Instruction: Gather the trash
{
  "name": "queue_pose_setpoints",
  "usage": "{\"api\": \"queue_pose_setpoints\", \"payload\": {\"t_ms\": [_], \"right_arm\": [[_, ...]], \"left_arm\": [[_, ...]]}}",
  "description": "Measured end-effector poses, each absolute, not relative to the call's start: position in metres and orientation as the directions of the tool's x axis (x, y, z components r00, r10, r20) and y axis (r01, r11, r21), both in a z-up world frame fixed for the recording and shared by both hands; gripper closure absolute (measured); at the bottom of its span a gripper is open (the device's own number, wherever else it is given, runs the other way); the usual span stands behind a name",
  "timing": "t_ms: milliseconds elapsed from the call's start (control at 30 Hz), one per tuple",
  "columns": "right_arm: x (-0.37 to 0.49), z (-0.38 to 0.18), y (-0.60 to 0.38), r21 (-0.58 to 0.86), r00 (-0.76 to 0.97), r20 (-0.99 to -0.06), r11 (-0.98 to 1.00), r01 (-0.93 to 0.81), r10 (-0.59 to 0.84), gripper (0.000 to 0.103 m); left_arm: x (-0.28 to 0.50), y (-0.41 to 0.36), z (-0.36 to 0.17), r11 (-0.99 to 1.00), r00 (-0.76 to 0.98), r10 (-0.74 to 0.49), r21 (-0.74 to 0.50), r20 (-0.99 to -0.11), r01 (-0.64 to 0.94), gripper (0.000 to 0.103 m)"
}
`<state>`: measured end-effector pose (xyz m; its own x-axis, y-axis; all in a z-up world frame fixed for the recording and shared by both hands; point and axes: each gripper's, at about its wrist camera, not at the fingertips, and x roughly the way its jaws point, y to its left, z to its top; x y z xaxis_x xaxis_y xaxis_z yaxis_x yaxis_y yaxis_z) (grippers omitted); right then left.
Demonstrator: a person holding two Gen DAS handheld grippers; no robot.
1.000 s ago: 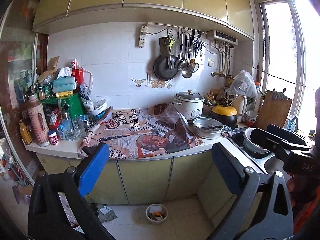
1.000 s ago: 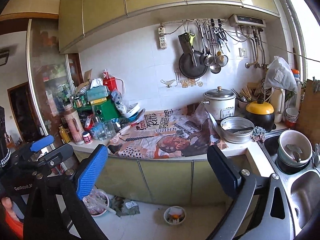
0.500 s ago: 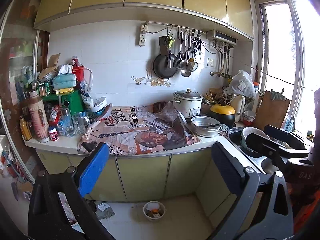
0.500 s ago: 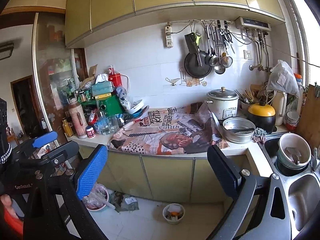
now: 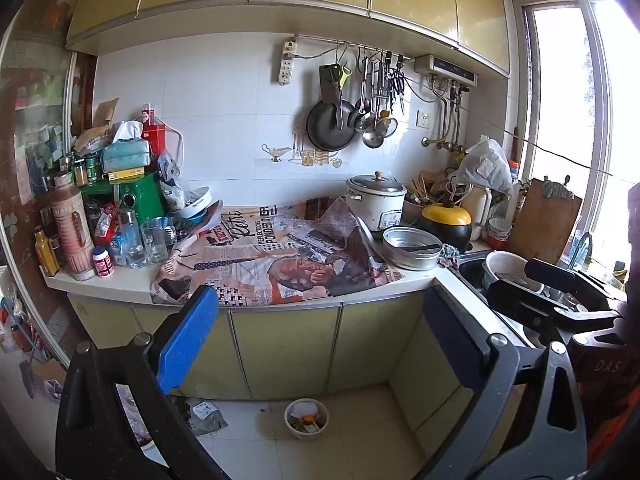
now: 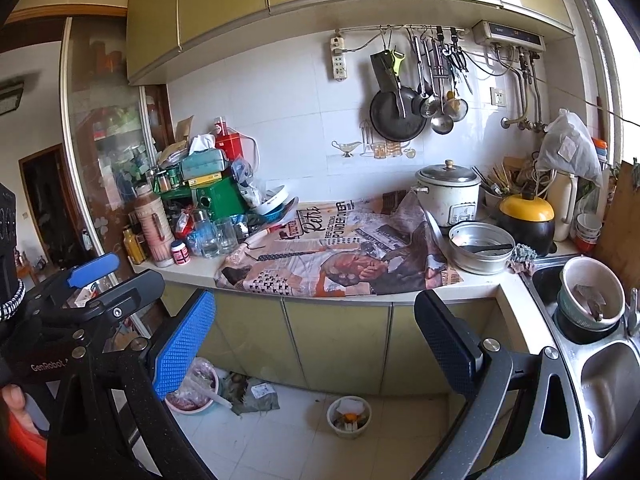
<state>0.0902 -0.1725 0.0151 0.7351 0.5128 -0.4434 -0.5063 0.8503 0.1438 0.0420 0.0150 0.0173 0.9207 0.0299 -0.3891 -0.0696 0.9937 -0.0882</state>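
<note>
Both tongs gape wide, nothing between them: the left gripper (image 5: 320,344) and the right gripper (image 6: 316,344) hang off the yellow-green counter (image 6: 400,298); trash sits on the floor at six o'clock, a small white bowl (image 6: 349,416) of scraps, orange bit inside; at seven o'clock a pink basin (image 6: 196,394) holds a crumpled plastic bag, partly behind the blue pad; beside it a crushed wrapper (image 6: 256,396); in the sink at three o'clock a white colander (image 6: 592,292), contents hard to make out; a steel pan (image 6: 482,246) holds a dark utensil on the newspaper (image 6: 332,256).
</note>
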Motion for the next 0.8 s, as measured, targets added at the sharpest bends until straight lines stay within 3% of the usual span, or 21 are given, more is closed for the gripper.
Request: {"api": "queue_pose_setpoints", "payload": {"t_ms": [800], "right_arm": [[0.098, 0.016, -0.162, 0.154, 0.734, -0.457, 0.857, -0.492, 0.503, 0.004]], "left_arm": [[0.049, 0.045, 0.014, 0.987, 0.917, 0.009, -0.142, -0.398, -0.071, 0.001]]}}
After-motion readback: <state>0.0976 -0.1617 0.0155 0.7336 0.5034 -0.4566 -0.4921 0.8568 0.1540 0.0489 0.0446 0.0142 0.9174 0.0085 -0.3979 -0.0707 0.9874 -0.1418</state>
